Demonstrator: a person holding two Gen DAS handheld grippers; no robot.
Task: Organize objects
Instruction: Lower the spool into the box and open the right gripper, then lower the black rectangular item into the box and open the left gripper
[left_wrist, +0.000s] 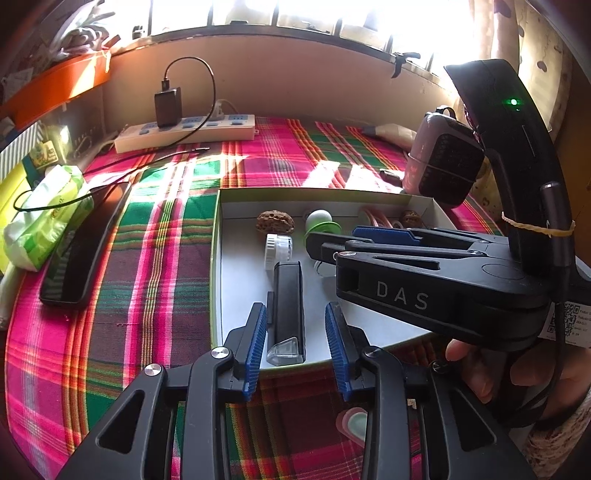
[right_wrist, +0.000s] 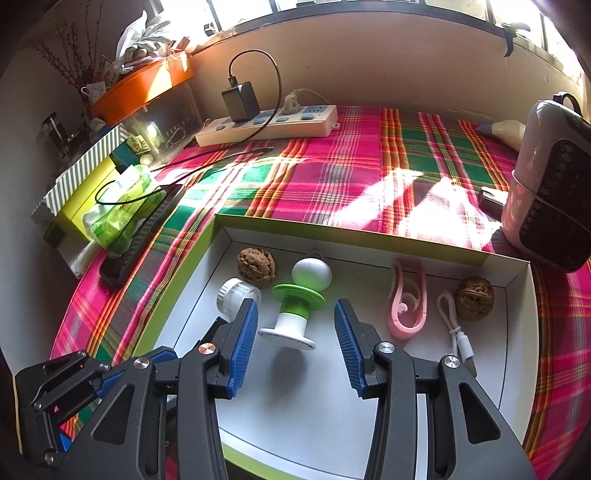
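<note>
Black stick (left_wrist: 286, 310) flat in box (left_wrist: 216, 258), between parted left tool (left_wrist: 297, 339) pads, untouched | right tool (right_wrist: 295, 347) released, straddling green lamp (right_wrist: 297, 306) | advice: lower squarely, clamp stem, lift slowly.

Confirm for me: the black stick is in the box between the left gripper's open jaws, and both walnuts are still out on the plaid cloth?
Not quite. Both walnuts already lie inside the box, as the right wrist view shows. The black stick does lie in the box between the left gripper's open jaws.
</note>
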